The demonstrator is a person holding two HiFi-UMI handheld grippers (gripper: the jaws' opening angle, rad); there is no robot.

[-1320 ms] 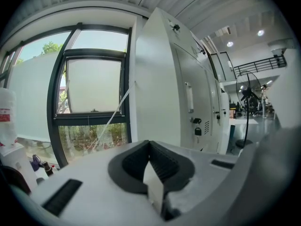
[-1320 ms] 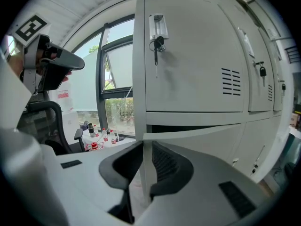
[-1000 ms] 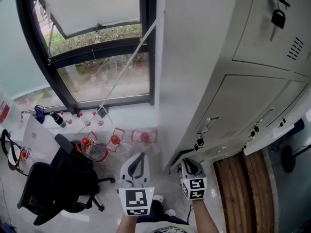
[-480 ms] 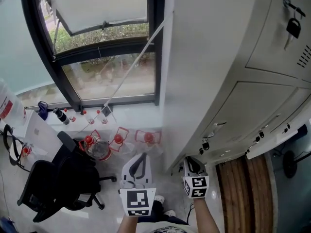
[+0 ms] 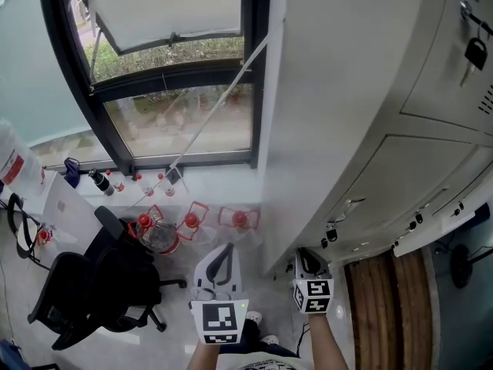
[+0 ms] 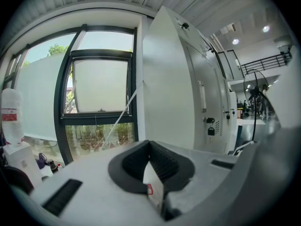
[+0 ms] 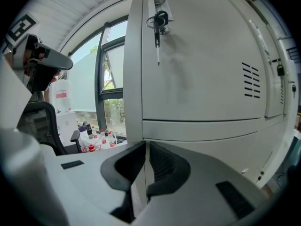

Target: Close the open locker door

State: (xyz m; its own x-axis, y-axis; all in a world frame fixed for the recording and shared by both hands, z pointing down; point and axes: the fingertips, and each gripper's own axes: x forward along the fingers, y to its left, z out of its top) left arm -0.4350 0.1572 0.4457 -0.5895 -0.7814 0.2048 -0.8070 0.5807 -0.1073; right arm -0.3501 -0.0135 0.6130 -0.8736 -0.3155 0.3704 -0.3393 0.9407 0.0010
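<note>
— Window [image 5: 177,122] on the left, grey lockers [image 5: 362,91] on the right. Any writing?
— Only a red label on the jug [image 5: 9,164], too small to read.
— The tools?
— The left tool [image 5: 223,251] and right tool [image 5: 305,254] are both pinched together and empty. The open door [image 5: 435,230] juts out right of them. Only the right gripper view shows keys [image 7: 159,20] in a lock. The lockers have slid rightward in the head view.

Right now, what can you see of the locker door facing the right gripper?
The locker door is a pale grey panel, metal by its look, upright and apparently shut. A dark padlock with a key hanging below it sits near its top left; louvre slots are cut at its right. Nothing touches it.
</note>
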